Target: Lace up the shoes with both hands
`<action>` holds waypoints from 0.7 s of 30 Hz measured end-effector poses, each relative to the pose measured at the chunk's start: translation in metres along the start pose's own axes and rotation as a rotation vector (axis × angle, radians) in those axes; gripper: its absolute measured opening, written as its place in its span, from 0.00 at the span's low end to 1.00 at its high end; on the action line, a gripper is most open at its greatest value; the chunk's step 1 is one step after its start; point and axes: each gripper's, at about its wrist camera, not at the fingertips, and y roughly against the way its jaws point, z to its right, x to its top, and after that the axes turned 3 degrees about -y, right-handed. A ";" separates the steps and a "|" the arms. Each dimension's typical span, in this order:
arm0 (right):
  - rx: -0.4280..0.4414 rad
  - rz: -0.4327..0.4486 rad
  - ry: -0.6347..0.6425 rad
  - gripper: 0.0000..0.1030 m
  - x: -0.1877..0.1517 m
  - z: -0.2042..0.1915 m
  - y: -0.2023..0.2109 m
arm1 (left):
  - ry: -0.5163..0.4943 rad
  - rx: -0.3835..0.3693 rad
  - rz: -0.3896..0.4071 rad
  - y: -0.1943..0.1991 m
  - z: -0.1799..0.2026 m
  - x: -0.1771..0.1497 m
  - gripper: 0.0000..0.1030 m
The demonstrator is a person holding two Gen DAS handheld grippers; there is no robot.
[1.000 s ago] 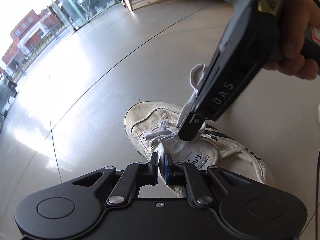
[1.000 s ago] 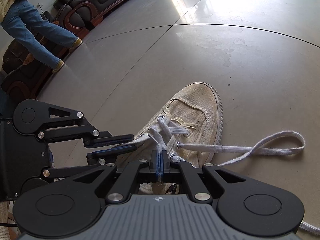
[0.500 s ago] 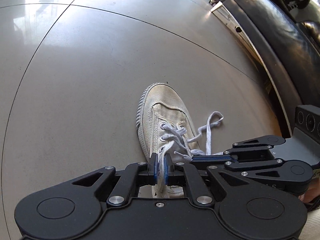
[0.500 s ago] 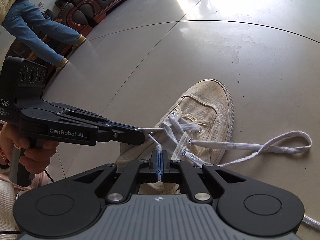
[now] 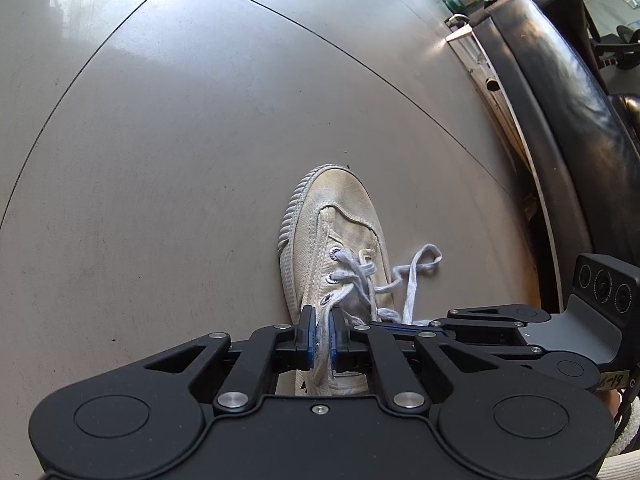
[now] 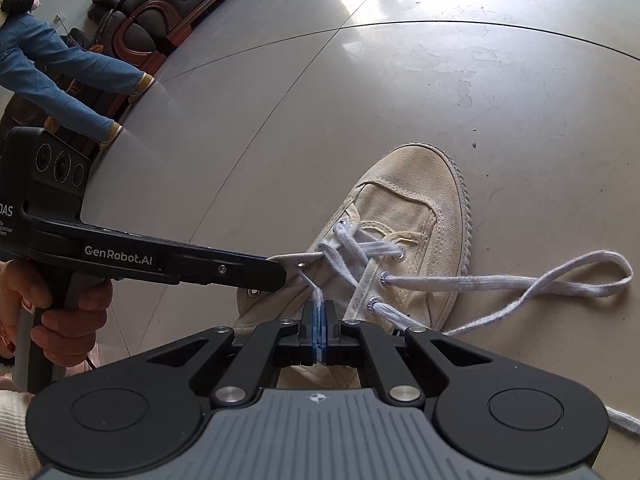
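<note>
Left gripper [image 5: 323,334] clamped on a strand of the white lace [image 5: 362,276], blue pads nearly together with the lace pinched between them, low over the rear of the shoe [image 5: 336,240]. Right gripper [image 6: 319,322] likewise clenched on a thin stretch of lace rising from the eyelets. Seen from the right wrist, left gripper's tip [image 6: 286,270] gripping a short lace run just beside the left eyelet row, handle wrapped by a hand [image 6: 60,312]. Shoe resting on the grey tiled floor [image 6: 500,100], toe pointing away. Loose lace looped on the floor to the shoe's right. Beyond, dark leather sofa [image 5: 572,92]; farther off, legs in blue jeans [image 6: 60,68].
</note>
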 end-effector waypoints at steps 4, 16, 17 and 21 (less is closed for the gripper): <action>0.000 -0.002 -0.017 0.02 0.002 0.002 -0.002 | 0.001 0.000 0.001 0.001 0.000 -0.001 0.05; 0.020 0.003 -0.028 0.02 0.005 0.001 -0.006 | -0.020 0.006 0.001 0.001 0.000 0.000 0.06; 0.026 0.004 -0.024 0.02 0.006 0.000 -0.007 | -0.022 0.006 0.001 0.001 0.000 0.001 0.06; 0.038 0.013 -0.012 0.02 0.006 -0.002 -0.007 | -0.033 0.009 0.002 0.000 0.001 0.001 0.06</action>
